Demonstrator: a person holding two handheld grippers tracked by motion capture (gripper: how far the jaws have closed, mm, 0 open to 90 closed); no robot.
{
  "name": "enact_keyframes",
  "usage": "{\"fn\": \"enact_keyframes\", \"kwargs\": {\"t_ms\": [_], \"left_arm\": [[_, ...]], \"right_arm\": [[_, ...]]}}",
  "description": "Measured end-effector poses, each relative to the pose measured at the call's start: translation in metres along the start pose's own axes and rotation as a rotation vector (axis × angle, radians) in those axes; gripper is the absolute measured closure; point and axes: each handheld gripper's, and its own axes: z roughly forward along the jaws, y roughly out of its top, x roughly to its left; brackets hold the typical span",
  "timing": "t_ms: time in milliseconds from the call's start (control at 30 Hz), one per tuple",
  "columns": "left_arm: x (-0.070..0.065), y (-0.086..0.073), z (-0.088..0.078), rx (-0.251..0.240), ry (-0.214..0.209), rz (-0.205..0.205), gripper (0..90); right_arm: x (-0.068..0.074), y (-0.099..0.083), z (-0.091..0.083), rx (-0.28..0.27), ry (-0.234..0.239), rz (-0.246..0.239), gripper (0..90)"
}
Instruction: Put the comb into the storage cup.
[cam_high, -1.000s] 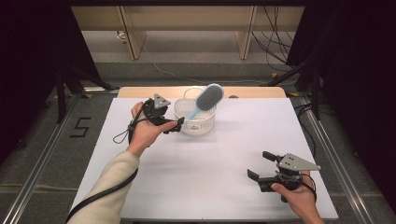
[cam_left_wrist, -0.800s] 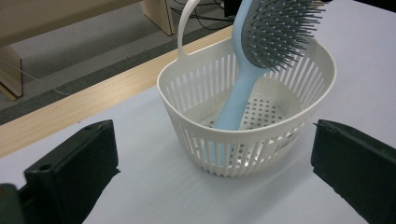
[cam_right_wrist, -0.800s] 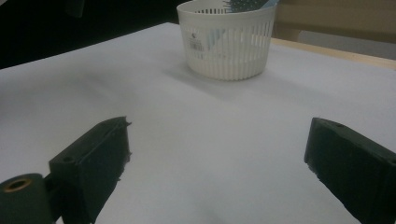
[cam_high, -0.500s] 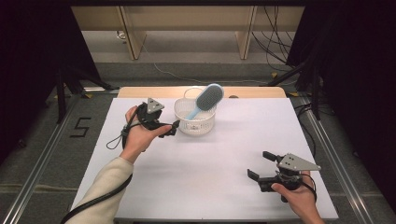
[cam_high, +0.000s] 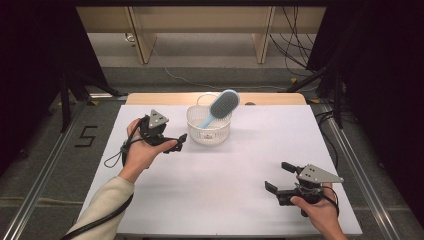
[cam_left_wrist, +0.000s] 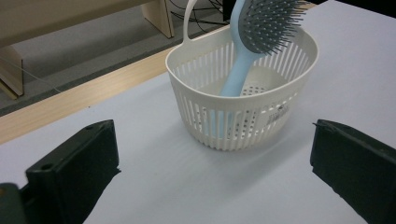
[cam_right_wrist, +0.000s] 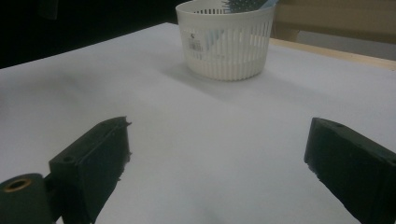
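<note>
While the white slatted plastic basket stands at the table's far middle, pale blue hairbrush leaning handle-down inside, the left gripper, jaws spread and empty, sits just beside it, nearer than the likewise released right gripper

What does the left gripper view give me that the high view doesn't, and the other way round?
Left gripper view: the brush's bristles, the basket's slatted wall and perforated floor, with the handle end standing inside. High view: the left gripper open beside the basket, the right gripper open near the table's front edge. Both: the brush leaning in the basket, its head above the rim.
</note>
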Motion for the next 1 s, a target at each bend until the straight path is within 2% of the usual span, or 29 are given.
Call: {"fn": "enact_keyframes", "kwargs": {"t_ms": [467,1000], "left_arm": [[-0.007,-0.019,-0.014,0.004,-0.017,0.018,1.0],[-0.013,-0.031,-0.028,-0.014,-0.036,0.04,1.1]], "right_arm": [[0.0,0.0,0.0,0.0,-0.001,0.002,7.4],[0.0,0.0,0.0,0.0,-0.001,0.001,7.4]]}}
